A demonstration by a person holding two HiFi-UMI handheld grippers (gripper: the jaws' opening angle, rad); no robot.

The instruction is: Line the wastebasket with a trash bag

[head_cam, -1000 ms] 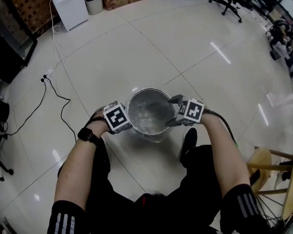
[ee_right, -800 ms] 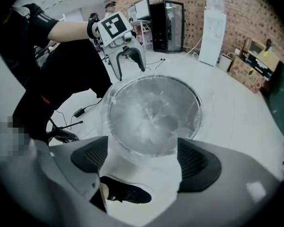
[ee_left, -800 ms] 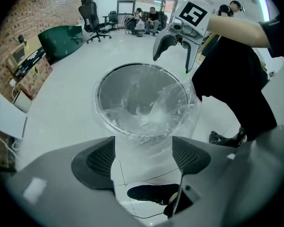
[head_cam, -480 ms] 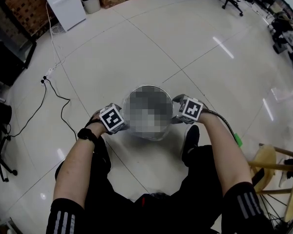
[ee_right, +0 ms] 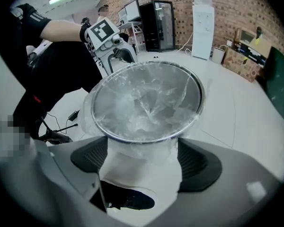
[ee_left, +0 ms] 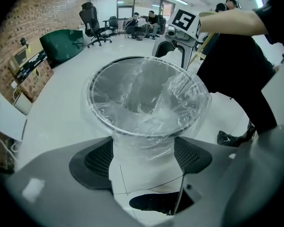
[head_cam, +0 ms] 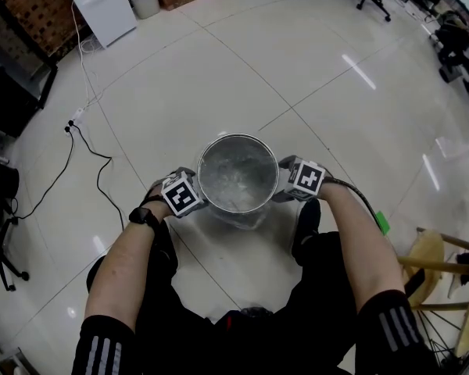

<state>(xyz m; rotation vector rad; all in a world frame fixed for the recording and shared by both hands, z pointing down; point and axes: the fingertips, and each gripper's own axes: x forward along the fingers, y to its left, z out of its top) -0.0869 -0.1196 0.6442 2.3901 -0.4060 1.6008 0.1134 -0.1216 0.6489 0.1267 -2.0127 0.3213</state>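
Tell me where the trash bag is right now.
Head view, centre: the clear trash bag sits inside the metal wastebasket, its edge folded over the rim, on the tiled floor ahead of the person's shoe.

Head view: high, steeply down on bin (head_cam: pixel 237 174). Left gripper view: low, close at bin rim, faces across to right gripper (ee_left: pixel 174 50). Right gripper view mirrors it, faces left gripper (ee_right: pixel 120 56). All share bin.

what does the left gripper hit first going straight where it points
Probably the trash bag over the wastebasket rim, between the left gripper jaws, which have just been opening; depth unclear.
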